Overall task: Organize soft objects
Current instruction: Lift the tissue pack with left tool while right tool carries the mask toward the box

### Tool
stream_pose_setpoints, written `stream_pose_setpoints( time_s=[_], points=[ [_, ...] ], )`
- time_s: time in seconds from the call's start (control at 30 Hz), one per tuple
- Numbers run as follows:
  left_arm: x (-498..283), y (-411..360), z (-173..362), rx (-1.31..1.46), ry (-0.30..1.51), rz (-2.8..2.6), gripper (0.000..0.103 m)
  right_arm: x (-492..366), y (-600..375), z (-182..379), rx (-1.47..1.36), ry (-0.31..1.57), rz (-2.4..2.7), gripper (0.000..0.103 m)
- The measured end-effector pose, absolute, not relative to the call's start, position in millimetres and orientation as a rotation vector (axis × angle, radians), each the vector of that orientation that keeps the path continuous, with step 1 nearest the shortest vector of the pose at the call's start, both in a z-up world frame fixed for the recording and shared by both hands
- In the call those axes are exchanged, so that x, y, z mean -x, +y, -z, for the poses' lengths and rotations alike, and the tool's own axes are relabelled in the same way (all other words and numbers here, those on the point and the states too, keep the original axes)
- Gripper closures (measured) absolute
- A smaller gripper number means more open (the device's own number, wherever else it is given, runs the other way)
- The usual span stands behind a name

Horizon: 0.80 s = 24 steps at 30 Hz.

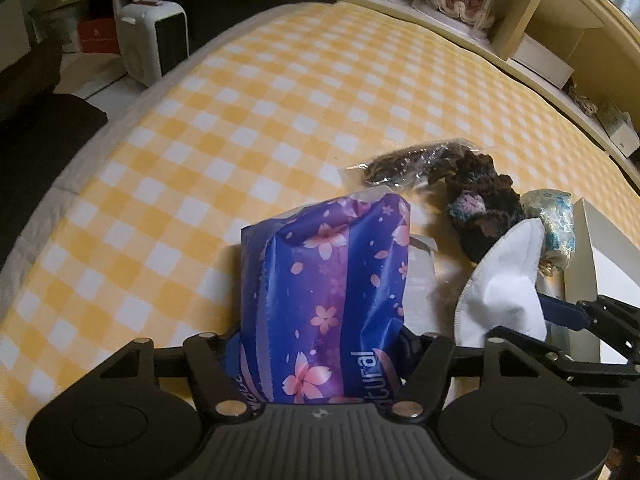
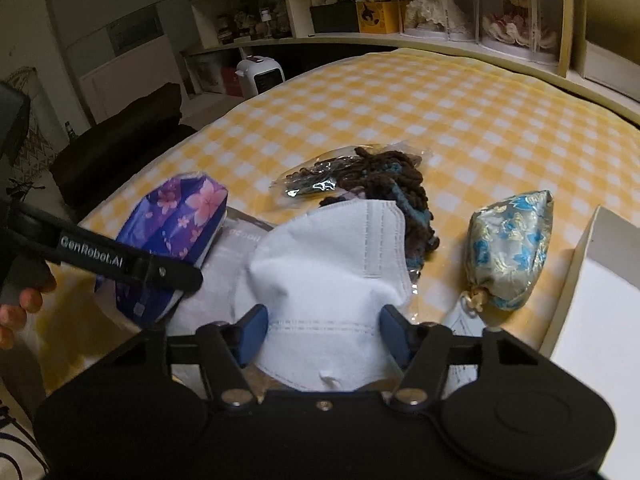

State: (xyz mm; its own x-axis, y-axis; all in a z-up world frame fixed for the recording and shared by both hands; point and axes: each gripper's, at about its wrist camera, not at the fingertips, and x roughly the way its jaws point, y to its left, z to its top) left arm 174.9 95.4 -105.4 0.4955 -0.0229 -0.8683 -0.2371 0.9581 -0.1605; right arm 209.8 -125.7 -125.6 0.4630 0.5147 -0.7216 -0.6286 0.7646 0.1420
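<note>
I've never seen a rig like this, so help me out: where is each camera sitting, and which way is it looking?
Left wrist: rides on the left tool, looking forward along its fingers at the purple tissue pack it grips; the right tool shows at right.
Right wrist: rides on the right tool, facing the white mask it grips; fingertips of a hand show at left.
Shared: yellow checked bed, brocade pouch.

Purple tissue pack (image 1: 332, 300) w/ pink blossom print, soft and creased, stands on end, raised off the yellow-check bed cover. White face mask (image 2: 324, 280), folded, stitched seams, bulges upward just right of the pack. Dark brown crochet piece (image 2: 396, 188) w/ teal bits lies behind the mask, partly in clear plastic wrap. Silver-blue brocade pouch (image 2: 512, 252), drawstring end toward camera, sits right of it, apart.
</note>
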Motion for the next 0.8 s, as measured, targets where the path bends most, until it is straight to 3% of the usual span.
stream_pose_setpoints(
  time_s=[0.1, 0.2, 0.23, 0.27, 0.8],
  points=[
    [-172.0, 96.0, 102.6, 0.262, 1.029, -0.148, 0.035, -207.3, -125.4, 123.4, 0.154, 0.819, -0.695, 0.053],
    [-167.5, 95.3, 97.7, 0.244, 0.99, -0.153, 0.035, -205.0, -130.2, 114.8, 0.117, 0.809, -0.685, 0.076],
    [-165.7, 94.4, 95.7, 0.233, 0.973, -0.155, 0.035, -204.5, -131.5, 112.0, 0.111, 0.804, -0.674, 0.088],
    [-164.1, 93.7, 94.1, 0.222, 0.959, -0.156, 0.035, -203.7, -133.6, 108.9, 0.101, 0.798, -0.663, 0.09],
    [-139.1, 79.8, 55.3, 0.135, 0.756, -0.154, 0.035, -174.5, -162.4, 52.9, -0.08, 0.667, -0.63, 0.094]
  ],
)
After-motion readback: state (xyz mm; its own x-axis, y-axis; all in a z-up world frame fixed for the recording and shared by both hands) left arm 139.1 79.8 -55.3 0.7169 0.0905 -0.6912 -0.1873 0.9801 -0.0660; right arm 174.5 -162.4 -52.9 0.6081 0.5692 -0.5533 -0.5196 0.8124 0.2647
